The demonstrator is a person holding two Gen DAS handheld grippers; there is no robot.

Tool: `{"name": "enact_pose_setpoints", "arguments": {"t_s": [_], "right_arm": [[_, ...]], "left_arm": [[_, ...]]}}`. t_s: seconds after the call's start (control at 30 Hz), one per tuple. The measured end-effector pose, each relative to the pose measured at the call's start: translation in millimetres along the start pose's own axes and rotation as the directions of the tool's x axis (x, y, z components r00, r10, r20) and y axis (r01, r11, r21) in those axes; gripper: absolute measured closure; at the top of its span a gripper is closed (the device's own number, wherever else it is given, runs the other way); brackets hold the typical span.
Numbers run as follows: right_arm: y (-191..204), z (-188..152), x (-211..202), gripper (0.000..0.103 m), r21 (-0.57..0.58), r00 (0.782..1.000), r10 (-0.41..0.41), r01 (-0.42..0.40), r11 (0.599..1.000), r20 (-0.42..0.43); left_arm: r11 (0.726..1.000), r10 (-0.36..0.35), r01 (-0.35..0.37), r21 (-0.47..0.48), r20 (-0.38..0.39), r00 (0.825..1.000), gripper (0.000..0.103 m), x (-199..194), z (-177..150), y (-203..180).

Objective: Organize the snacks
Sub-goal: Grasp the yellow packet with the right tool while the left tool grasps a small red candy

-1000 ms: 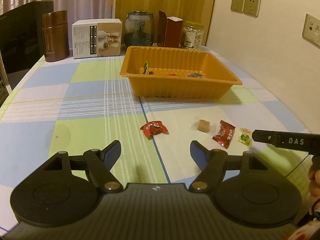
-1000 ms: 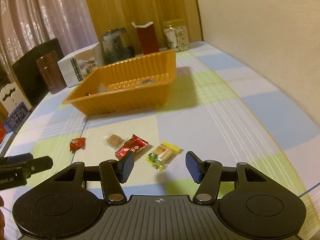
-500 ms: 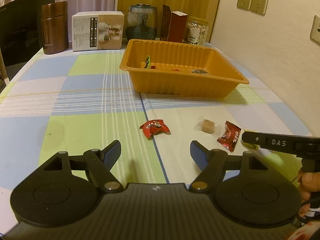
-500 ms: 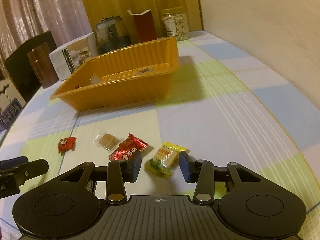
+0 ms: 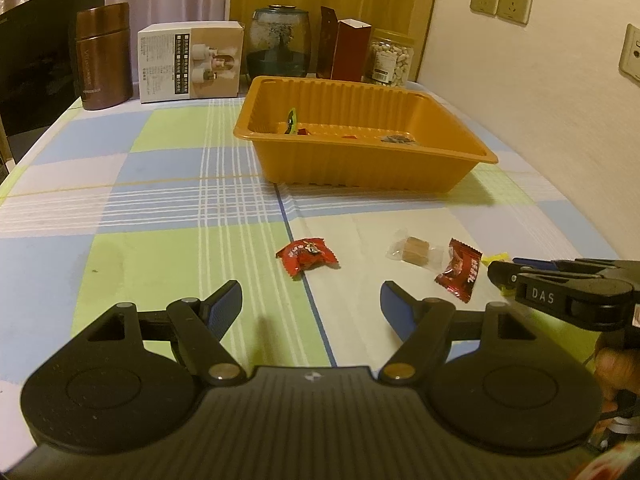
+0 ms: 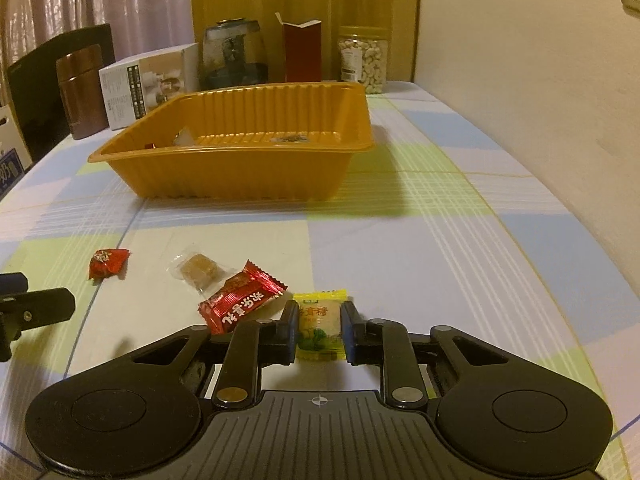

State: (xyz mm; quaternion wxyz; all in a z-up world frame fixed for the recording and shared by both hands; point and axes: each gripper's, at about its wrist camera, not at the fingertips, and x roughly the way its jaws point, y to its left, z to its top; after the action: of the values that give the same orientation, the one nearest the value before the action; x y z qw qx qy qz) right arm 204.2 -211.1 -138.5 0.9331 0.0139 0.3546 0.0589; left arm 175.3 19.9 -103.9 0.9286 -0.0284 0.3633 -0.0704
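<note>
Your right gripper [image 6: 319, 330] pinches the light, crinkly, slippery yellow candy [image 6: 319, 326] across its padded middle; your left gripper [image 5: 311, 304] stands empty, jaws apart.

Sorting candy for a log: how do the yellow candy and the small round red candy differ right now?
The yellow candy is flat, rectangular and pinched in the right gripper; the small red candy is puffy and lies free, ahead of the open left gripper. Both are wrapped, outside the orange tray.
</note>
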Motion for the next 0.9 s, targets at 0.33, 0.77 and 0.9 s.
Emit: {"name": "enact_pose_setpoints", "arguments": {"t_s": [0.33,0.77,0.9], "right_arm": [[-9,5,-13,0.081,0.059,0.999,0.010,-0.012,0.998,0.036],[-15,10,-13,0.081,0.109,0.999,0.023,-0.028,0.994,0.047],[-15,10,-11,0.081,0.115,0.999,0.022,-0.027,0.993,0.045]], "left_arm": [[0.998,0.011,-0.010,0.056,0.000,1.000,0.029,9,8,-2],[0.972,-0.008,0.020,0.232,-0.054,0.998,0.039,53,24,-10],[0.961,0.005,0.014,0.277,-0.066,0.998,0.040,61,26,-8]]}}
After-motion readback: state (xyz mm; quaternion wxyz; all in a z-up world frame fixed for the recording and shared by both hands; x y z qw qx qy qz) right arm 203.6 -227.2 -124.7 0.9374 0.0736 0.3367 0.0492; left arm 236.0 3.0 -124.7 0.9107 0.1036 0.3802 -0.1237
